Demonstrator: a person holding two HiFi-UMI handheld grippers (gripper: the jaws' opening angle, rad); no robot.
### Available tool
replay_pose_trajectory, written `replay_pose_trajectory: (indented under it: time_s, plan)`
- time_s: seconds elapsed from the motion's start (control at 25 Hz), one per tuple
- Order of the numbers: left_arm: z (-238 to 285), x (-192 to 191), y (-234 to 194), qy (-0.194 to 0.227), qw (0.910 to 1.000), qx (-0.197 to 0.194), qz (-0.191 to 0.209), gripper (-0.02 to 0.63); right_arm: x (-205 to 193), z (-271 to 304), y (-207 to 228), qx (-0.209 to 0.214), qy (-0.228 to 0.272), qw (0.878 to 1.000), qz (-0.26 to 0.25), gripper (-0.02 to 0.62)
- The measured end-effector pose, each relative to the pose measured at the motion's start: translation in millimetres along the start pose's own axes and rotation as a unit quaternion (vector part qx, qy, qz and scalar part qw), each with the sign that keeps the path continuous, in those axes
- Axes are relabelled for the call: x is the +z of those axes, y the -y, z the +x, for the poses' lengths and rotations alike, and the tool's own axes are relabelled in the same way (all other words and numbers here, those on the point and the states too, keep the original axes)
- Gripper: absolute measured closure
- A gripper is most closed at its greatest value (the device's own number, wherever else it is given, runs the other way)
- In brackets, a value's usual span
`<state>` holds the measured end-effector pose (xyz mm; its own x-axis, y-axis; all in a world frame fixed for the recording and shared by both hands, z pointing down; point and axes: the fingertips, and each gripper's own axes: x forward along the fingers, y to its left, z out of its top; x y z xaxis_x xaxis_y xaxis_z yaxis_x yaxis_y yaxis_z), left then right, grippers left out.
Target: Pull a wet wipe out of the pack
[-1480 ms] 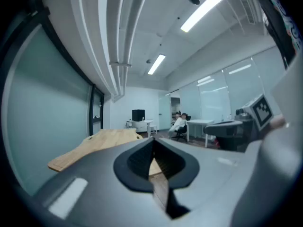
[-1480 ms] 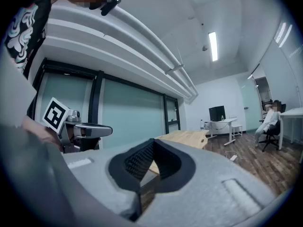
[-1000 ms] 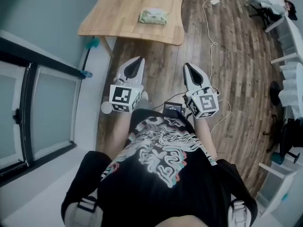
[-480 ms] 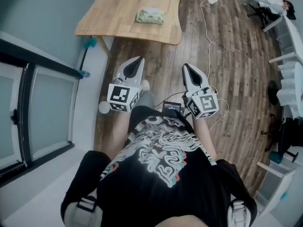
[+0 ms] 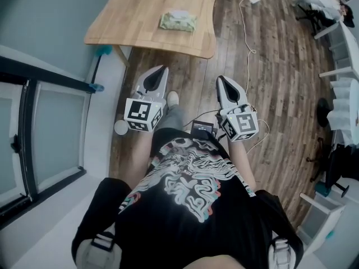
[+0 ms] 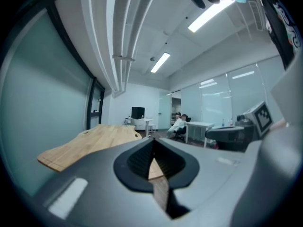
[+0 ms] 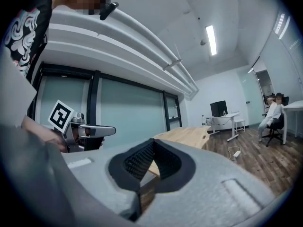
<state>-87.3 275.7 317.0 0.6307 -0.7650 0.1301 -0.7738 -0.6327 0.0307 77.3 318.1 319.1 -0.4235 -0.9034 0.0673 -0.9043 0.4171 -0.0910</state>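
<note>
Both of my grippers are held short of the bench, out over bare wooden floor. The left gripper has its jaws pressed together with nothing between them, and so does the right gripper. Open floor lies between their tips and the bench's near edge. There is also free floor past the bench's right-hand edge, crossed only by a thin white cable. On the bench's left a glass partition closes that side.

The wet wipe pack lies flat on the bench, inward from the near edge and closer to the right-hand edge, well apart from both grippers. Beyond the bench's far right, a seated person is partly cut off by the frame.

My own body hides the floor under me. In both gripper views I see the bench top past the closed jaws, but I cannot make out the pack there.

Compared with a second ago, the bench's near edge sits closer to my gripper tips, and my shoe now shows more beside the left gripper.
</note>
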Motion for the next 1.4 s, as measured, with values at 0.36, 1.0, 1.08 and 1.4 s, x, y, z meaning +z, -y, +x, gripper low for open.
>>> replay_pose_trajectory:
  time_s: [0.36,1.0,1.08,1.4]
  plan:
    - [63,-4,-46,-0.016,0.9996,0.020,0.011,0.615,-4,72,41,0.006,-0.015,1.000,0.002,0.597]
    - [149,-14,-148,-0.046,0.9981,0.041,0.009,0.615,-16,202,90,-0.002,-0.049,0.999,0.020,0.597]
    - [159,-16,-160,-0.050,0.9979,0.039,0.010,0.615,-17,217,93,-0.002,-0.051,0.998,0.029,0.597]
    - [197,-20,-192,-0.058,0.9981,0.014,0.015,0.615,-24,264,102,-0.007,-0.064,0.996,0.060,0.597]
